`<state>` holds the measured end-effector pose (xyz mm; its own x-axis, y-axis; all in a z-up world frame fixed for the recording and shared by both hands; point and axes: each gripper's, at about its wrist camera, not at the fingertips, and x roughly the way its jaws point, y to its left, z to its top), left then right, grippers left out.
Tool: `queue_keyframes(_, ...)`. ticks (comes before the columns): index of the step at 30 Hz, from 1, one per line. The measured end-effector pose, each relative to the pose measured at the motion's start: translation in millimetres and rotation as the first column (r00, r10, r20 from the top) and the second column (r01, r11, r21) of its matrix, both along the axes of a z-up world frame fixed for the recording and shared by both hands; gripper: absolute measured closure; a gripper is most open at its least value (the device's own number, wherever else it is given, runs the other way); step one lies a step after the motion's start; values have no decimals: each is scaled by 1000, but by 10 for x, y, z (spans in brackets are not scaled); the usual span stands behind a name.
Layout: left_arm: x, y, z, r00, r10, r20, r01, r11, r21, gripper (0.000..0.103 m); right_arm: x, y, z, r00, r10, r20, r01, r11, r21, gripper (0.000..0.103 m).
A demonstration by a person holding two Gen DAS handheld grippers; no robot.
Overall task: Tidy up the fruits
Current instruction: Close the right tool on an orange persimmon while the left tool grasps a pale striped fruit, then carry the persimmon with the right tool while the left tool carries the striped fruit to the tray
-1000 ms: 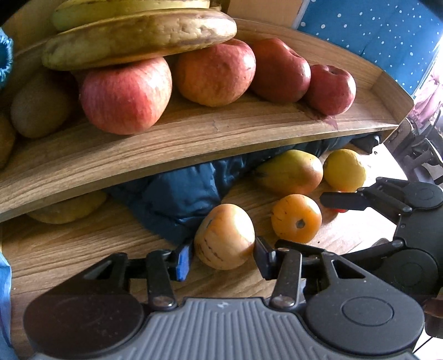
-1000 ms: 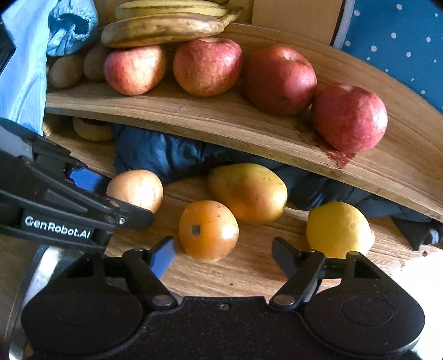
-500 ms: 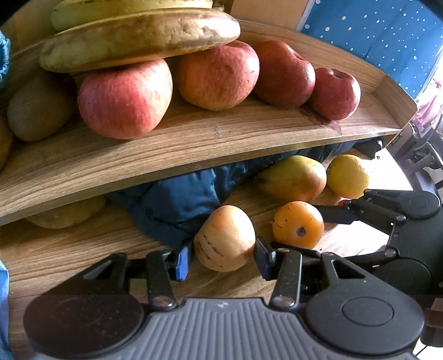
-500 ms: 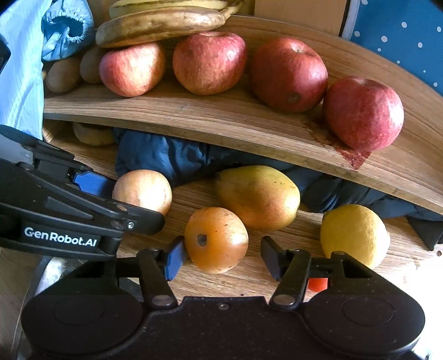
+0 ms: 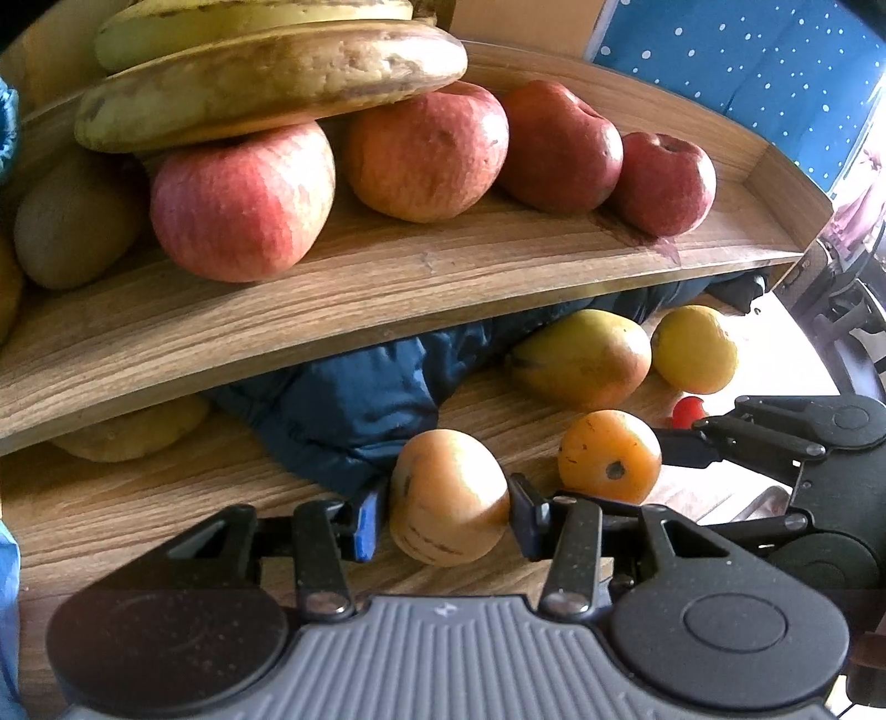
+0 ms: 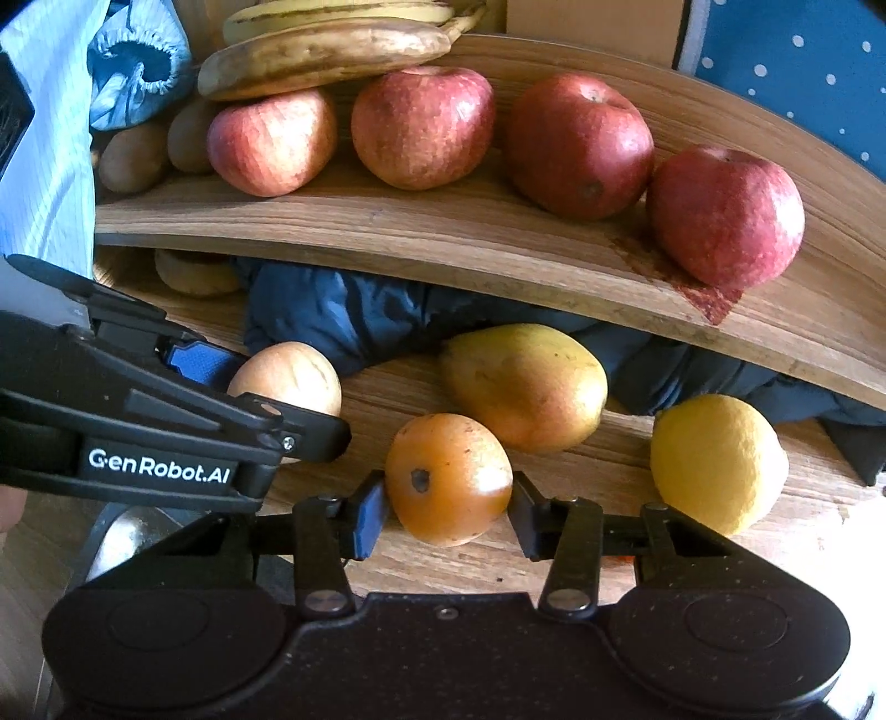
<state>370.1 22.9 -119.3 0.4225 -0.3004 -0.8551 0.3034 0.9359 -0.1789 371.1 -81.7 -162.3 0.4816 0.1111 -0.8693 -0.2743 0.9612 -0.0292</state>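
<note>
The left gripper (image 5: 447, 518) is clamped on a pale striped fruit (image 5: 448, 498); both pads press its sides, and the fruit sits low over the near part of the wooden tabletop (image 5: 138, 498). The right gripper (image 6: 446, 512) brackets an orange fruit (image 6: 448, 479); its jaws are closing, and both pads meet the fruit's flanks. The orange fruit rests on the tabletop just to the right of the pale striped fruit.

Behind the orange fruit, touching or nearly touching it, lies a mango (image 6: 526, 385). A lemon (image 6: 720, 462) sits to the right of the mango, toward the tabletop's right edge, apart from both. In the left wrist view a small red object (image 5: 688, 411) shows beside the right gripper's finger; its identity cannot be determined.

A dark blue cloth (image 6: 343, 315) is bunched under the raised wooden shelf (image 6: 443, 238), behind the mango. A tan fruit (image 6: 194, 274) lies under the shelf's left end.

On the shelf, four apples (image 6: 423, 127) stand in a row along its front edge. Brown kiwis (image 6: 135, 158) occupy the shelf's left end. Bananas (image 6: 326, 52) rest on top of the left two apples, at the shelf's rear.
</note>
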Motion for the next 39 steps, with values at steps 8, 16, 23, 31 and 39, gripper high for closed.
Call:
queue_keyframes(8, -97, -116, 20, 1000, -28, 4, 28, 1000, 11, 54, -147, -48, 65, 1000, -27, 10, 27, 1000, 9, 55)
queue_keyframes(16, -287, -245, 83, 998, -61, 17, 61, 998, 15, 54, -333, -130, 154, 997, -64, 36, 63, 998, 21, 55)
queue_keyframes(23, -458, -361, 183, 995, -92, 35, 91, 996, 19, 54, -583, -254, 249, 994, -98, 57, 96, 995, 35, 55)
queue_keyframes(31, -664, -527, 239, 993, -112, 43, 111, 994, 20, 54, -905, -471, 373, 986, -148, 77, 145, 988, 48, 55)
queue_keyframes(39, -920, -688, 250, 990, -135, 30, 134, 991, 17, 54, -1183, -630, 432, 983, -170, 73, 167, 985, 46, 55)
